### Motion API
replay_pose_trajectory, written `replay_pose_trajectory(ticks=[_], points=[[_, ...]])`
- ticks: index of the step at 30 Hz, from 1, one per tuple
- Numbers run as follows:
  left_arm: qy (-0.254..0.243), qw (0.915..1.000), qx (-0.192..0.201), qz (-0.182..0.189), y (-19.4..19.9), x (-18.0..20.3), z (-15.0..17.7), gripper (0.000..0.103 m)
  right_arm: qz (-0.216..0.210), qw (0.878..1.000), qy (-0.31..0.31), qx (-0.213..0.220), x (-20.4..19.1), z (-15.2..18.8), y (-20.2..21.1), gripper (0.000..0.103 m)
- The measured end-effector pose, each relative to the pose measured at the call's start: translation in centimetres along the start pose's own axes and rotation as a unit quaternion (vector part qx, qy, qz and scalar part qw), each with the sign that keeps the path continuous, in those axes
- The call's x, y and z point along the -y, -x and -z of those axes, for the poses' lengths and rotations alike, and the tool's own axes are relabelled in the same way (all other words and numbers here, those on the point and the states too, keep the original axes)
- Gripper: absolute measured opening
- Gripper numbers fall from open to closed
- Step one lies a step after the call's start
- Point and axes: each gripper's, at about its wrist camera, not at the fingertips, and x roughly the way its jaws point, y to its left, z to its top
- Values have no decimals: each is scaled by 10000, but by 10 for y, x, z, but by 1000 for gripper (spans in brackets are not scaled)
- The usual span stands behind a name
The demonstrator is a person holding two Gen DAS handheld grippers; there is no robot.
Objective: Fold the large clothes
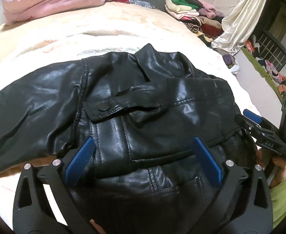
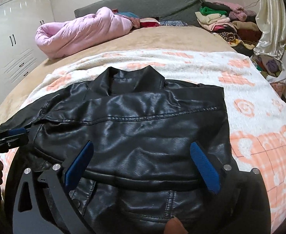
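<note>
A black leather jacket (image 1: pixel 143 101) lies front up on a white and orange blanket (image 2: pixel 250 101) on the bed. Its collar points away from me, one sleeve (image 1: pixel 26 105) stretches out to the left, and the right side is folded across the chest (image 2: pixel 143 113). My left gripper (image 1: pixel 143 146) hovers open over the lower front, and its blue pads (image 1: pixel 89 150) hold nothing. My right gripper (image 2: pixel 143 148) stands open over the folded panel with nothing between its pads (image 2: pixel 197 152). Each gripper shows at the edge of the other's view: the right gripper (image 1: pixel 247 117) and the left gripper (image 2: pixel 16 134).
A rolled pink quilt (image 2: pixel 80 33) lies at the far left of the bed by the grey headboard (image 2: pixel 143 3). Stacks of folded clothes (image 2: pixel 220 23) and a cream curtain (image 2: pixel 269 25) fill the far right. White wardrobes (image 2: pixel 16 29) stand to the left. A hand in a green sleeve (image 1: pixel 281 185) holds the right gripper.
</note>
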Motion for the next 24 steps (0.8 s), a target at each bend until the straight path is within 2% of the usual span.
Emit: replay_pose_trajectory(ticks=[6, 11, 24], points=[[125, 9996, 118, -208, 13, -6, -4, 94, -48, 9999, 137, 78, -15, -4, 4, 99], [253, 9972, 258, -650, 26, -15, -7, 94, -14, 9992, 361, 166, -33, -10, 11, 99], [535, 9897, 644, -1157, 66, -48, -4, 94, -419, 9979, 423, 262, -88, -22, 16, 99]])
